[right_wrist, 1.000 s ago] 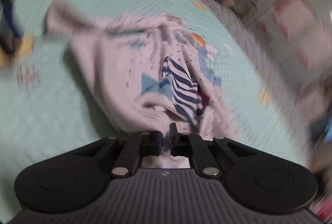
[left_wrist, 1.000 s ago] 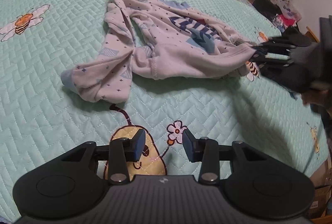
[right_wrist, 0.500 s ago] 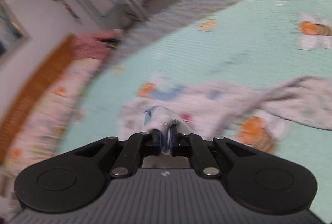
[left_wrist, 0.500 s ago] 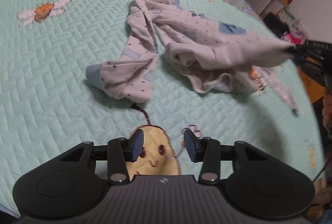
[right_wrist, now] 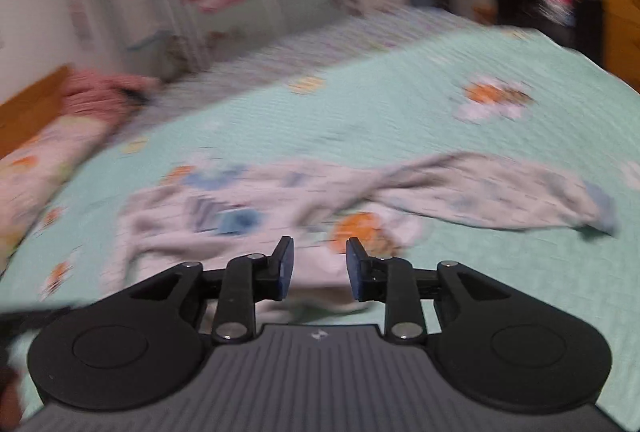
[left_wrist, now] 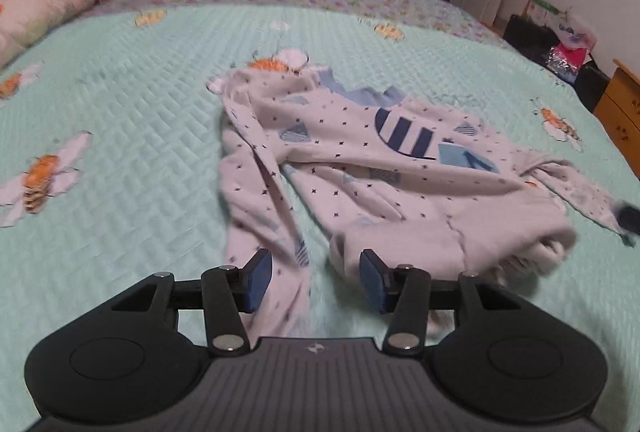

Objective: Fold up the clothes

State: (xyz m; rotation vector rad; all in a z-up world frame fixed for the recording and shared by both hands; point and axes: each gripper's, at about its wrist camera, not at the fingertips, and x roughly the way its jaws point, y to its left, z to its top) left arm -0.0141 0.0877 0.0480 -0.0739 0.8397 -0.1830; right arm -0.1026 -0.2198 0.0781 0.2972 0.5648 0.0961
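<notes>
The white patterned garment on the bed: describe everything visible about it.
The garment is soft, whitish knit fabric with small dark dots, pale blue patches, a blue collar and a navy striped print. It lies crumpled and unfolded on the mint quilted bedspread, one sleeve trailing toward the open left hand-held gripper. Neither gripper holds it; the right hand-held gripper is open too.

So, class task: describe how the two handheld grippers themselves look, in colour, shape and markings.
Left gripper and right gripper look identical: matte black bodies with two round side lobes, a ribbed grey centre plate bearing a small pale logo, silver pivot screws, and two black fingers tipped with dark blue pads. No cables show.
</notes>
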